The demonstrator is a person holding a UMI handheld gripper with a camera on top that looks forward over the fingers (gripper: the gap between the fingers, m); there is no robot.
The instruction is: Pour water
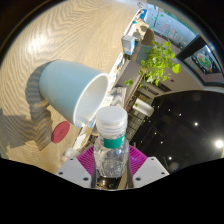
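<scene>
One bottle point(111, 140) is seen, clear plastic with a white cap and a teal label band. It is pinched between the two pink pads point(88, 158) of the hand-held gripper point(111, 160), one pad pressed against each side. Only the cap, neck and upper body are visible; the lower part is cut off below the fingers.

One cup point(72, 90), pale blue-green with a white interior, is seen just beyond the bottle cap. It is tilted so that its mouth faces toward the bottle (whether it rests on the worktop or is held up cannot be told). No water can be made out in the cup or at the bottle mouth.

One small pink round object point(61, 131) lies on the wooden worktop point(60, 35) below the cup, beside the cup's shadow; its kind cannot be determined.

One green leafy plant point(158, 60) is seen past the far edge of the worktop, near a shelf-like unit point(135, 40) whose contents are too small to identify. A dark glossy surface point(185, 125) with bright light reflections lies beside the worktop edge next to the bottle; its nature cannot be told.
</scene>
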